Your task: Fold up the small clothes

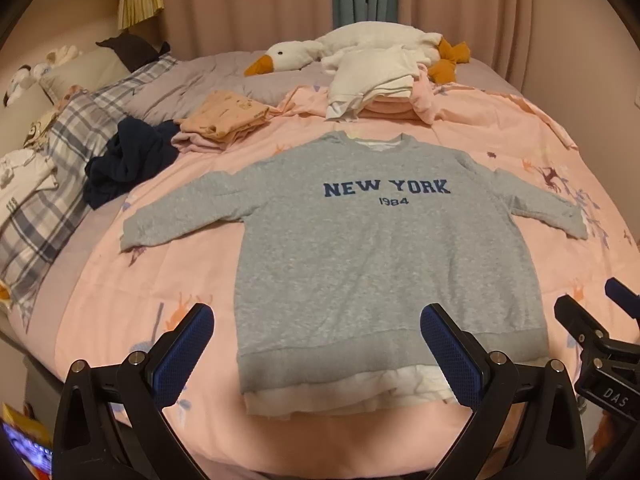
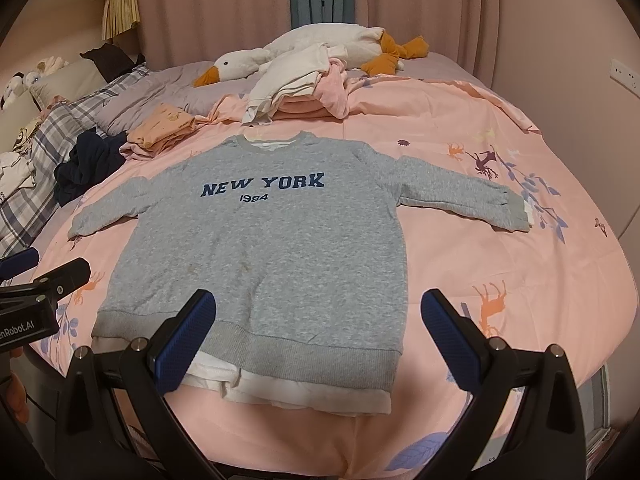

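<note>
Sweatshirt point(image 1: 360, 248) of grey marled fleece, printed NEW YORK 1984, lies flat and face up on the pink printed quilt point(image 1: 500, 128), sleeves spread, white lining showing below its ribbed hem. My left gripper point(image 1: 316, 344) and right gripper point(image 2: 320, 332) hover at the near hem, both spread wide, holding nothing. Folded peach clothes point(image 1: 224, 116) sit far left.

White underlayer point(image 1: 352, 396) mostly hidden beneath sweatshirt point(image 1: 360, 260)

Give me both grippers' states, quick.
Left gripper: open, holding nothing, above the sweatshirt hem.
Right gripper: open, holding nothing.
</note>
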`<state>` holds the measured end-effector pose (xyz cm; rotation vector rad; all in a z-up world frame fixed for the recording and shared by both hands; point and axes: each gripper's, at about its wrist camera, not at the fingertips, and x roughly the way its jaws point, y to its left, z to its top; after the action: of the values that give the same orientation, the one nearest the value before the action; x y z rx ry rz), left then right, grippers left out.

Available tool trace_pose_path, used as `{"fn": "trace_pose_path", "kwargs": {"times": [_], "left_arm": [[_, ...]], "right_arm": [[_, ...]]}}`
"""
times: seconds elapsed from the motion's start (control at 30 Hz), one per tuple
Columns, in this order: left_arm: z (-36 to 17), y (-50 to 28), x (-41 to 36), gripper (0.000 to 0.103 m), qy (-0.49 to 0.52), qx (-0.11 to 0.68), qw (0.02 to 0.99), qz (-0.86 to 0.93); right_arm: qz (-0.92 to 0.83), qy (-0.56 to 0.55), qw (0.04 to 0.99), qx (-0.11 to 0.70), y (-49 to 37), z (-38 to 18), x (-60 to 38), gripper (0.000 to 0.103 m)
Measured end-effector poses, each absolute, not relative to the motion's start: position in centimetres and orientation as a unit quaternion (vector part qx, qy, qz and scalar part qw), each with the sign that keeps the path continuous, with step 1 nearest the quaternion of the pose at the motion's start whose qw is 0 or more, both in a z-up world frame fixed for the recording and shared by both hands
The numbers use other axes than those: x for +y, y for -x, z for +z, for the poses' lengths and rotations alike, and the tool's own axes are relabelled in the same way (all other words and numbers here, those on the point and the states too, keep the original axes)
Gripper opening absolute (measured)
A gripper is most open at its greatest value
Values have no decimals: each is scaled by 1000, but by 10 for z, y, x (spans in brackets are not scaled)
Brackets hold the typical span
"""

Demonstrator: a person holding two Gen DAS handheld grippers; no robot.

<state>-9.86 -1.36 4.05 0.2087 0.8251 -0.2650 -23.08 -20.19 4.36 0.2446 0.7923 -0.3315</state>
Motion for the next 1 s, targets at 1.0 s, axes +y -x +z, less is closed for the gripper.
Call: {"fn": "trace_pose_path", "kwargs": {"times": [1.0], "left_arm": [[76,166,-19,102,-102,420,890,-143]], "right_arm": [[-152,-114,904,383,232,45,-189,103]]}}
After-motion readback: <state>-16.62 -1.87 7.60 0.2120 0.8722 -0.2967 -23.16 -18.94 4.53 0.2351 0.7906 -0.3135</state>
